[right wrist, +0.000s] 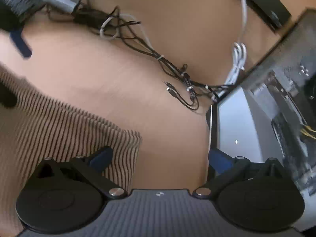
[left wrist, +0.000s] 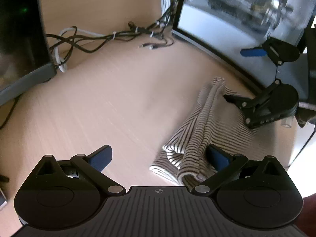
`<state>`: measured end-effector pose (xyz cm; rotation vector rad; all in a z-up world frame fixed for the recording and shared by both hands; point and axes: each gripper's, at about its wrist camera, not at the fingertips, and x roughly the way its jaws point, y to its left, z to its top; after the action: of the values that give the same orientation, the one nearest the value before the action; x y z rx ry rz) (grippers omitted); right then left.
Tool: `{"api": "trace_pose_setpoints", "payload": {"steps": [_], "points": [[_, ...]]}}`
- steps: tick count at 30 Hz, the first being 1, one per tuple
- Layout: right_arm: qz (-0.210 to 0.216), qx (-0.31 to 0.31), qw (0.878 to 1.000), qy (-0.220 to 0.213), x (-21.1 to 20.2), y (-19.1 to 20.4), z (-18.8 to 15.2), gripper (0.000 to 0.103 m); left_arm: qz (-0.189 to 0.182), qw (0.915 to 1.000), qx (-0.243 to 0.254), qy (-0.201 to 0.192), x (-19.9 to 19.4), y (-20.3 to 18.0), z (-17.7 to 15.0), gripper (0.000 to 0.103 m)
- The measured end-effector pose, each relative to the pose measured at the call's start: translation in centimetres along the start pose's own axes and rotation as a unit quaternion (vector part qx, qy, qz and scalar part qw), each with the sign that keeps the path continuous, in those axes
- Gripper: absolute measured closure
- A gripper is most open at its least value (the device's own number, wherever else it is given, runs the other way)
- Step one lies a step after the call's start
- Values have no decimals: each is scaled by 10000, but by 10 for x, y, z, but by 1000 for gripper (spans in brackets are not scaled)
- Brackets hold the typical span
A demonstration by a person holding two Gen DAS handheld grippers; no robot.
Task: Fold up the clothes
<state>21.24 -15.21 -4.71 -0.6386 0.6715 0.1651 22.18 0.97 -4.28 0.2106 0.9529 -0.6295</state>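
No readable words, brands or numbers appear in either view. The only sign is a small round crosshair mark at the front edge of the ribbed plate of the left hand-held gripper, and a similar small mark, blurred, at the same spot on the right hand-held gripper's plate. A scrap of white label with dark strokes shows behind the left gripper's linkage, too hidden to read.
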Motion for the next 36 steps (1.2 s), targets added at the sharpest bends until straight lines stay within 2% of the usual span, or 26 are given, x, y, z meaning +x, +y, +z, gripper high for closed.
{"api": "trace_pose_setpoints", "payload": {"steps": [3,8,11,13,14,15,16,18,19,21,22,23,24,26,28,29,31,33,36], "points": [[-72,232,9997,-76,5,1,-9,0,119,9995,298,79,10,-7,3,0],[238,1062,9940,118,14,-14,-10,0,-144,9996,-24,242,16,3,6,0],[335,1364,9900,111,-1,-23,-9,0,-289,9988,-243,313,10,10,4,0],[717,1788,9813,70,-22,-33,-12,0,-297,9989,-277,236,-4,10,5,0],[961,2034,9744,44,-34,-39,-14,0,-357,9988,-301,153,-12,10,6,0],[1204,2278,9662,18,-46,-46,-17,0,-564,9977,-362,45,-19,10,8,0],[1492,2627,9532,102,-54,-51,-23,0,-833,9955,-437,-70,-26,10,10,0],[2110,3503,9111,508,-56,-58,-43,0,-1330,9892,-557,-278,-36,8,14,0],[2290,3888,8895,719,-54,-59,-55,0,-1484,9868,-547,-343,-36,5,17,0],[2344,4484,8556,1095,-50,-59,-78,4,-1517,9871,-385,-329,-25,-6,22,0],[2338,4654,8446,1238,-49,-58,-86,17,-1450,9886,-309,-255,-15,-11,22,0],[2330,4723,8395,1341,-49,-55,-92,24,-1383,9899,-234,-182,-5,-15,23,0],[2348,4793,8340,1400,-49,-52,-96,24,-1332,9908,-208,-92,5,-18,22,0],[2490,4874,8248,1419,-50,-51,-98,32,-1248,9918,-253,96,24,-20,17,0],[2623,4845,8226,1406,-46,-51,-95,37,-1244,9913,-413,150,30,-19,9,0],[2598,4766,8283,1388,-42,-51,-91,37,-1249,9908,-504,164,32,-18,5,0],[2478,4500,8482,1289,-32,-50,-78,37,-1262,9903,-550,173,26,-21,-8,0],[2309,4070,8769,1097,-19,-48,-59,36,-1297,9897,-586,175,18,-25,-21,0],[2160,3467,9089,841,5,-42,-22,34,-1551,9829,-981,138,11,-27,-34,0]]}}
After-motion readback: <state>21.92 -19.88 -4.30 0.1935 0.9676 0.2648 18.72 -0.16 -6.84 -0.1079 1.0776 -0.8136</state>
